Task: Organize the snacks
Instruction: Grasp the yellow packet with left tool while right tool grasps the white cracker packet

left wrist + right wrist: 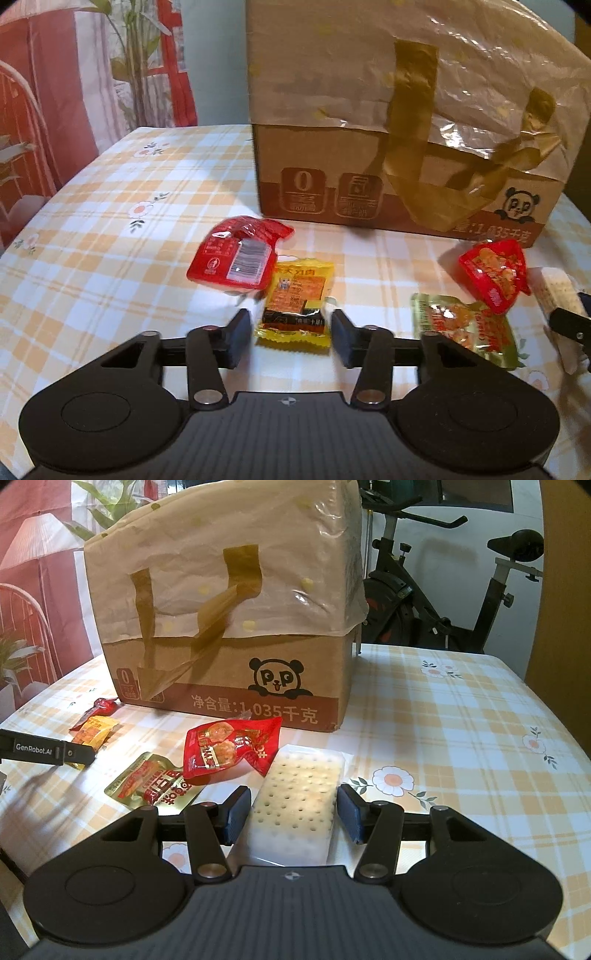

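**Snacks bracketed by both grippers, nothing gripped yet**

Snacks lie loose on the checked table, in front of a big cardboard box half draped in a paper bag. The yellow packet sits between the fingers of the left gripper, jaws wide and clear of it on both sides. Touching its far left corner is a red pack. The cracker pack lies lengthwise in the right gripper, which is also spread, with slim gaps at each pad. Just left of it are a second red pouch and a gold pouch, overlapping.

Risks, as I judge them: the crackers may crack if the right jaws close hard, and glossy film could let either packet slide out or skid ahead on the slick cloth. Closing on the yellow packet may drag the red pack along.

Room: the right side of the table is open up to its edge; the box walls off the far side. The two grippers work near each other, so a sideways swing could clash.
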Tool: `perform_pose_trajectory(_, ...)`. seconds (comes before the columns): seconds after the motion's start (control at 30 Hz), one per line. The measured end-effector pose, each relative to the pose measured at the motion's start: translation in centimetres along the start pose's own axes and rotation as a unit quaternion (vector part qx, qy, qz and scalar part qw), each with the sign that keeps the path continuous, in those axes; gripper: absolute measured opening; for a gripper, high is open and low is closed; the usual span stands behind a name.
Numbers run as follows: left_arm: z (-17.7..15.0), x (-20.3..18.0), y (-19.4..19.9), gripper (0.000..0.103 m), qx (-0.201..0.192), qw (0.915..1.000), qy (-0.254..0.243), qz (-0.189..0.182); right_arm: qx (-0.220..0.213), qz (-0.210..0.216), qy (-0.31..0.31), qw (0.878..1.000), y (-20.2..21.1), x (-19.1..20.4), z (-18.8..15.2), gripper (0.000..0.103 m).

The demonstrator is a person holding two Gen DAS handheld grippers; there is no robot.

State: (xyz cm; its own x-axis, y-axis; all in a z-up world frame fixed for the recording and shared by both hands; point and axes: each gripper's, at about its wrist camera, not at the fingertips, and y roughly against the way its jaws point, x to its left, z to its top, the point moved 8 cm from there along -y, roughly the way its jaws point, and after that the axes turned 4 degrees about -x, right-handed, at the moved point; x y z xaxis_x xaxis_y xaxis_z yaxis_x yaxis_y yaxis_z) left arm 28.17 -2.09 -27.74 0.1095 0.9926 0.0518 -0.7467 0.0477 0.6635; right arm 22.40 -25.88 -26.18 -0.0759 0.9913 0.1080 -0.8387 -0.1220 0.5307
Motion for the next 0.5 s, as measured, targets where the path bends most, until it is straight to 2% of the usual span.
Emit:
perform_pose_trajectory(0.03,0.0,0.2,-0.1,0.061,0.000,1.0000,0.002,0.003,0.000,0.000,0.000,1.000,0.0,0.0,0.0,0.055)
perform_pose_trajectory(0.2,0.5,0.4,-0.2,0.060,-0.004,0.9998,0.012,-0.014,0.000,0.000,0.000,1.000,0.0,0.0,0.0,0.055)
perform_pose_trajectory(0.3,1.3,-0.3,-0.2,0.060,-0.017,0.9994,0.003,-0.030,0.000,0.000,0.000,1.000,0.0,0.0,0.0,0.055)
perform_pose_trajectory(0.4,1.8,-0.9,-1.0,0.060,-0.015,0.9994,-0.011,-0.029,0.000,0.000,0.000,1.000,0.0,0.1,0.0,0.055)
perform_pose_trajectory(0.47,1.9,-0.8,-1.6,0.053,-0.013,0.9995,-0.005,-0.028,0.000,-0.001,0.001,1.000,-0.1,0.1,0.0,0.055)
perform_pose_trajectory(0.5,1.8,-0.5,-1.9,0.044,-0.011,0.9997,-0.003,-0.023,0.001,-0.001,0.002,1.000,-0.1,0.1,-0.1,0.055)
